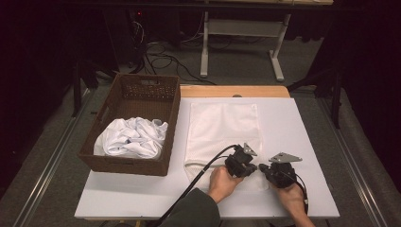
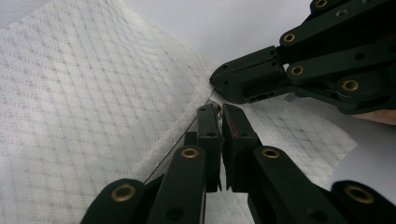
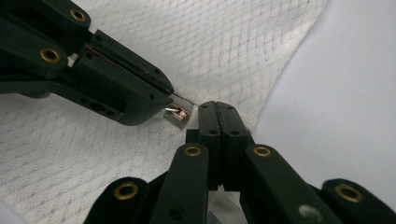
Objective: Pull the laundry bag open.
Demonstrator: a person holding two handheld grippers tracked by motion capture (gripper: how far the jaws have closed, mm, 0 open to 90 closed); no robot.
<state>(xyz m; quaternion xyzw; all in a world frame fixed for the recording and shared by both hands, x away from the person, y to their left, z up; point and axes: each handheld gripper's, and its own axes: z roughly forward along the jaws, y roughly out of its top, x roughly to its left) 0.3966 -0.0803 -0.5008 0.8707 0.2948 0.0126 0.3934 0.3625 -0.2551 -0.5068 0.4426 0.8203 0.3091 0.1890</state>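
A white mesh bag lies flat on the white table. At its near right corner my two grippers meet tip to tip. My left gripper is shut on the bag's small metal zipper pull. My right gripper is shut with its jaws pressed together on a pinch of the mesh fabric right beside the pull. The fabric puckers around both tips. In the left gripper view the right gripper comes in from the upper right.
A brown wicker basket stands at the table's left, with crumpled white clothes inside. A wooden strip runs along the far edge. Beyond are cables on the floor and a white table frame.
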